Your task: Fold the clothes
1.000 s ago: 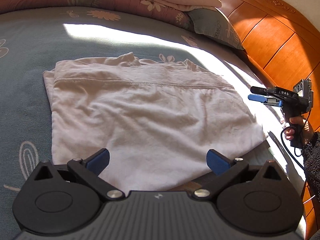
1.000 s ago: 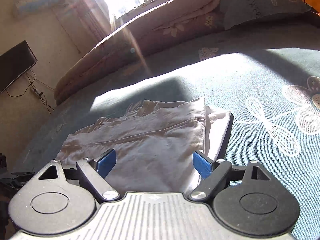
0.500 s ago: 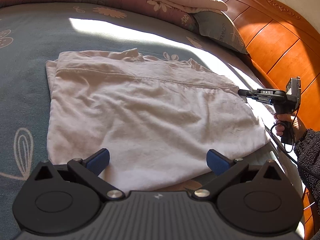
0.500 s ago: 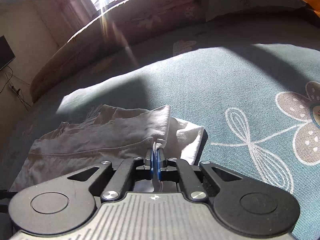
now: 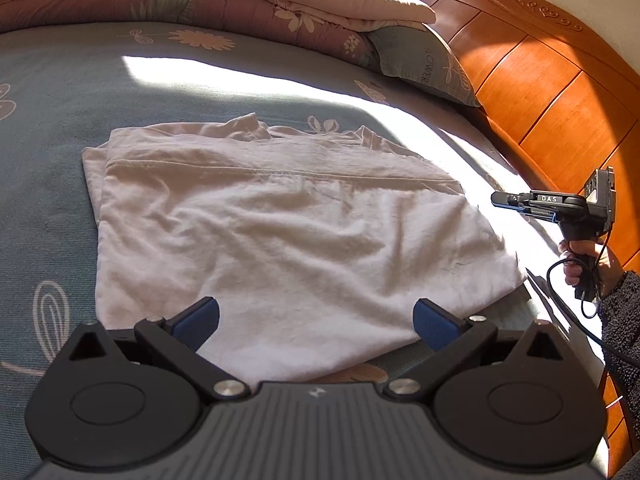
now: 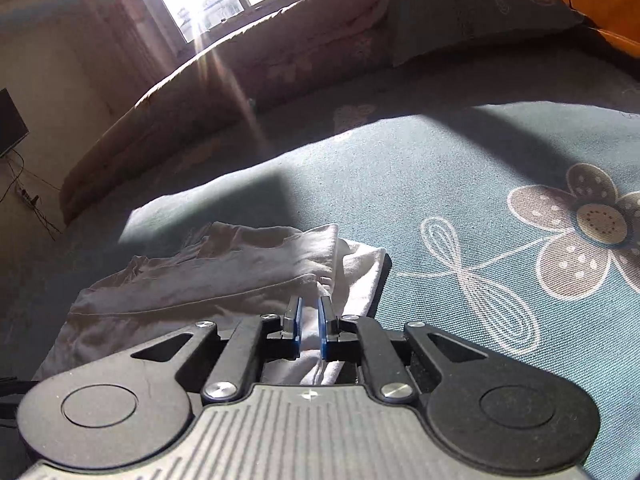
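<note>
Left wrist view: a pale, partly folded garment (image 5: 280,236) lies flat and rumpled on the blue flowered bed (image 5: 52,128), its hemmed band toward the far side, its near edge just under the left hand-held gripper (image 5: 316,322); that gripper hangs over the near edge tilted downward, blue pads spread wide and touching nothing; at the garment's right-hand corner a person's hand (image 5: 584,260) holds the right hand-held gripper (image 5: 498,199) by its pistol grip, nose aimed across the cloth toward the hemmed band, cable trailing below the sleeve (image 5: 620,312).

Right wrist view: the right hand-held gripper (image 6: 309,326) points down along the bed at the garment (image 6: 192,284), its jaws nearly together and opening, a thin ridge of the white fabric standing between the pads (image 6: 297,320) with a visible gap on either side; the likely failure here is that the slackening jaws let the fabric slip free, so a lift would carry nothing or only the top layer, pulling the stacked layers apart; with the left gripper unengaged, a one-sided pull could also drag the whole garment askew across the bed and spoil the fold line; the quilt (image 6: 280,52) and pillow (image 6: 472,12) lie well apart behind.
</note>
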Available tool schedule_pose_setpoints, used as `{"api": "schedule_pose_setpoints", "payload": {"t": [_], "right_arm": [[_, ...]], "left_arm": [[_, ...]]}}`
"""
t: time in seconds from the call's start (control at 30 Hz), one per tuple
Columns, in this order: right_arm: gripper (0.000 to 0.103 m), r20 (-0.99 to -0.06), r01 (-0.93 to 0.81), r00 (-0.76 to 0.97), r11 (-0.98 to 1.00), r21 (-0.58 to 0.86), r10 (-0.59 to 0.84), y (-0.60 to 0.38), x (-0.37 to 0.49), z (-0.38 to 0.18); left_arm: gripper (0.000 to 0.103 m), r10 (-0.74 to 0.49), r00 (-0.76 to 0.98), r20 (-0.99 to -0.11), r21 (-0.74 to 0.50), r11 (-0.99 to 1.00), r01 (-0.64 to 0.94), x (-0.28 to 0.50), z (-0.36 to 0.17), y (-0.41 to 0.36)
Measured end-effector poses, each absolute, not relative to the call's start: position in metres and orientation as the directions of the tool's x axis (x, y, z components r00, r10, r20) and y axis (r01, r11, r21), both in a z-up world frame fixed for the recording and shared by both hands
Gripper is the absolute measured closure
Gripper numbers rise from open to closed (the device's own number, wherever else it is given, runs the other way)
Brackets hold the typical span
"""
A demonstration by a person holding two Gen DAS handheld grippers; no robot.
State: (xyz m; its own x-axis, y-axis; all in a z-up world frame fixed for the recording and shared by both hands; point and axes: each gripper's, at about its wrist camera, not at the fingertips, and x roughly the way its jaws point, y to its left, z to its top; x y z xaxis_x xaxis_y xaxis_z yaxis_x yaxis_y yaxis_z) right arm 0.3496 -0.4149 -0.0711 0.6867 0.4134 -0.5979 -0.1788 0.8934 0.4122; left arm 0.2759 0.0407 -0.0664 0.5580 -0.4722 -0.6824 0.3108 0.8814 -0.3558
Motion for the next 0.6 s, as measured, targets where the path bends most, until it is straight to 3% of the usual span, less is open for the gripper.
{"api": "schedule_pose_setpoints", "payload": {"t": [0.1, 0.33, 0.37, 0.4, 0.6], "right_arm": [[0.078, -0.622, -0.169, 0.657, 0.887, 0.429, 0.426, -0.423, 0.319, -0.077], [0.078, -0.609, -0.189, 0.613, 0.842, 0.505, 0.503, -0.423, 0.282, -0.101], [0.083, -0.615, -0.199, 0.613, 0.850, 0.487, 0.496, -0.419, 0.280, -0.100], [0.098, -0.629, -0.209, 0.611, 0.864, 0.458, 0.481, -0.414, 0.278, -0.098], [0.099, -0.677, -0.205, 0.594, 0.896, 0.395, 0.434, -0.416, 0.260, -0.091]], "left_arm": [[0.000, -0.464, 0.549, -0.695, -0.349, 0.886, 0.307, 0.277, -0.070, 0.037], [0.000, -0.466, 0.531, -0.708, -0.346, 0.884, 0.315, 0.272, -0.072, 0.028], [0.001, -0.464, 0.529, -0.711, -0.343, 0.885, 0.316, 0.271, -0.071, 0.028], [0.001, -0.461, 0.527, -0.714, -0.339, 0.886, 0.316, 0.271, -0.071, 0.028], [0.001, -0.435, 0.498, -0.750, -0.319, 0.898, 0.304, 0.269, -0.079, 0.042]]}}
